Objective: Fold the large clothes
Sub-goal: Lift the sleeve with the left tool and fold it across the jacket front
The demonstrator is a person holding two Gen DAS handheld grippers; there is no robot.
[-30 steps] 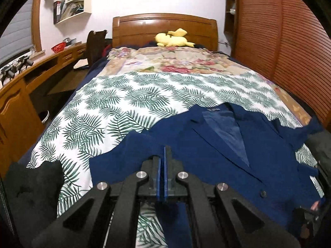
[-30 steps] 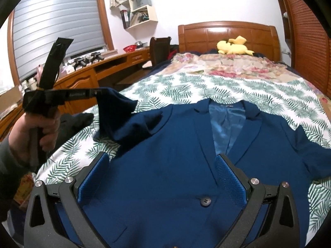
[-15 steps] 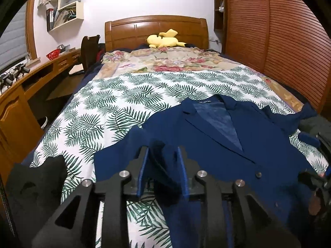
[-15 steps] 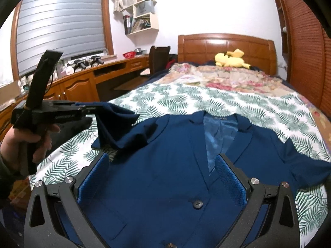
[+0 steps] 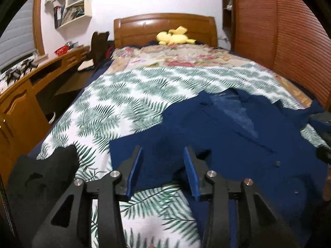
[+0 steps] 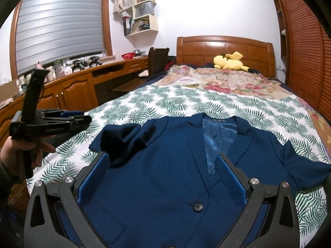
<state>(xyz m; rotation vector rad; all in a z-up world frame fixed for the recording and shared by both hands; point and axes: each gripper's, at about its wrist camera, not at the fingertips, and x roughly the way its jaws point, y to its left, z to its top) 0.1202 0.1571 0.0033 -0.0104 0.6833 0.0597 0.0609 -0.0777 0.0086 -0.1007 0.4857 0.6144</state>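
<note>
Up on the wall, open box shelves [image 6: 142, 18] hold books and papers, and a red basket [image 6: 127, 56] sits on the long wooden desk [image 6: 82, 82]; its contents cannot be made out. Spread front-up on the bed's [image 6: 186, 103] leaf-print cover lies the navy jacket [image 6: 165, 175]: matte woven cloth, shiny blue lining at the open collar, one dark round button [image 6: 197, 206]. Its sleeve [image 6: 124, 142] lies crumpled in a soft heap over the shoulder. A yellow plush toy [image 6: 228, 62] rests by the glossy wooden headboard. The left hand-held gripper [image 5: 163, 165], gripped by a hand [image 6: 24, 155], tilts down beside the sleeve; its jaws have just been opening, partly apart, nothing pressed between them. The right hand-held gripper [image 6: 161, 177] hangs over the jacket's front, jaws wide, holding nothing.
</note>
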